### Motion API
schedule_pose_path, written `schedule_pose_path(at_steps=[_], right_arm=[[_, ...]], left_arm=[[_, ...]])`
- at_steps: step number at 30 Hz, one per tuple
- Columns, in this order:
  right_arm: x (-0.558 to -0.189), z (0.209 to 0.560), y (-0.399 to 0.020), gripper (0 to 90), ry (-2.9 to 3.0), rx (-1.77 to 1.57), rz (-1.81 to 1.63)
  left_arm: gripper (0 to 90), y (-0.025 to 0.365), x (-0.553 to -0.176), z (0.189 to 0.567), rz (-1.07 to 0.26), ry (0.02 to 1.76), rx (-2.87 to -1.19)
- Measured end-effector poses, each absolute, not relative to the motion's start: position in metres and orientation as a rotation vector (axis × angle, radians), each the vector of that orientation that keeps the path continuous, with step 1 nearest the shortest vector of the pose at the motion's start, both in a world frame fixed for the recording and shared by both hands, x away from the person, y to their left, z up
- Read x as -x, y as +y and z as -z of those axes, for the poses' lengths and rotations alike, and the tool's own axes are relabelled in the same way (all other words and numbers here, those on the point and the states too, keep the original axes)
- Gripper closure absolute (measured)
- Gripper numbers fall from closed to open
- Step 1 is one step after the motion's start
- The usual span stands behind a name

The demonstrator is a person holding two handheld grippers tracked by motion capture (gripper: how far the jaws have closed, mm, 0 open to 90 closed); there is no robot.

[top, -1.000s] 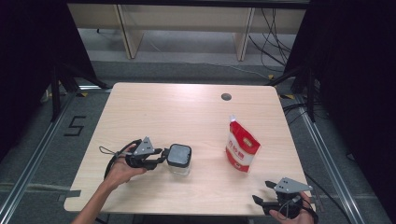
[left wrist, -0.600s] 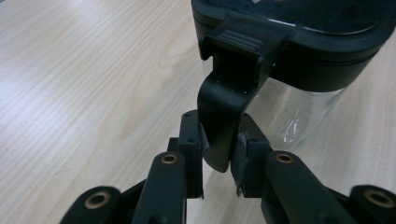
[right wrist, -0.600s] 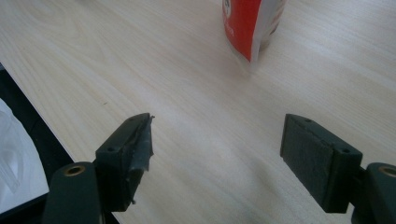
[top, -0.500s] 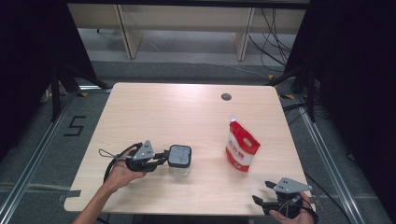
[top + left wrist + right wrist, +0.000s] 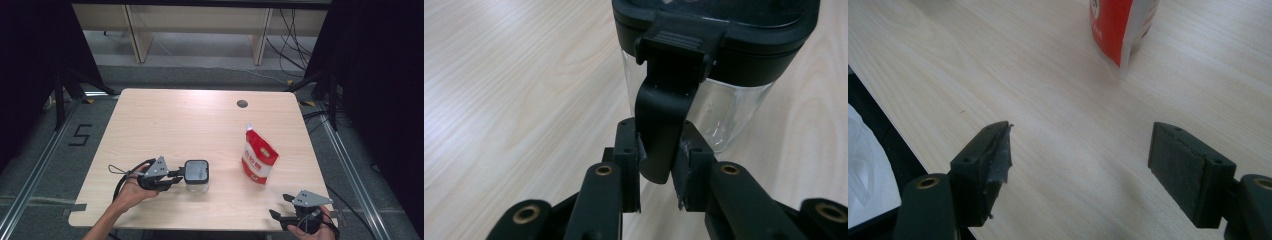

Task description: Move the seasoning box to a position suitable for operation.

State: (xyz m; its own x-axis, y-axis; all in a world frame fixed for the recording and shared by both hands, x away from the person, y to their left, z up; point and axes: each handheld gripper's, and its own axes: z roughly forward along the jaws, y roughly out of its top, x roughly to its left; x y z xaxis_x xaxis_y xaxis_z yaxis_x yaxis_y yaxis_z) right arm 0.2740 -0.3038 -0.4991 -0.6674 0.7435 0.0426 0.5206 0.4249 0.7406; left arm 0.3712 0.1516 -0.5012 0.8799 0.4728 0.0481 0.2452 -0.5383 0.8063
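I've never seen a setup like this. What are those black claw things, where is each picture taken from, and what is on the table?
A person sits at a wooden table with a hand-held two-jaw gripper in each hand; there is no robot arm. The high view looks down from above. The other two pictures come from small cameras riding on each gripper, looking along its jaws.

On the table stand a clear jar with a black lid and a red and white pouch.

The left gripper has just been closing, and its pads now pinch the black latch hanging from the jar's lid. The right gripper waits near the table's edge, jaws wide open with nothing between them, the pouch ahead of it.
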Motion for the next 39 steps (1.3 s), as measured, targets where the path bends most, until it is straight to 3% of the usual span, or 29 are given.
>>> schedule_pose_path(at_steps=[17,20,29,39], right_arm=[[-0.276,0.499,-0.306,26.3,2.391,-1.058,-1.096],[-0.275,0.499,-0.305,26.4,2.394,-1.058,-1.100],[-0.275,0.499,-0.304,27.3,2.394,-1.052,-1.101],[-0.275,0.499,-0.301,27.6,2.421,-1.029,-1.106]], left_arm=[[73.6,0.109,-0.349,0.500,-0.253,0.423,-2.186],[65.0,0.111,-0.348,0.501,-0.279,0.433,-2.218],[59.1,0.130,-0.340,0.486,-0.267,0.459,-2.157],[81.2,0.139,-0.333,0.451,-0.306,0.470,-2.020]])
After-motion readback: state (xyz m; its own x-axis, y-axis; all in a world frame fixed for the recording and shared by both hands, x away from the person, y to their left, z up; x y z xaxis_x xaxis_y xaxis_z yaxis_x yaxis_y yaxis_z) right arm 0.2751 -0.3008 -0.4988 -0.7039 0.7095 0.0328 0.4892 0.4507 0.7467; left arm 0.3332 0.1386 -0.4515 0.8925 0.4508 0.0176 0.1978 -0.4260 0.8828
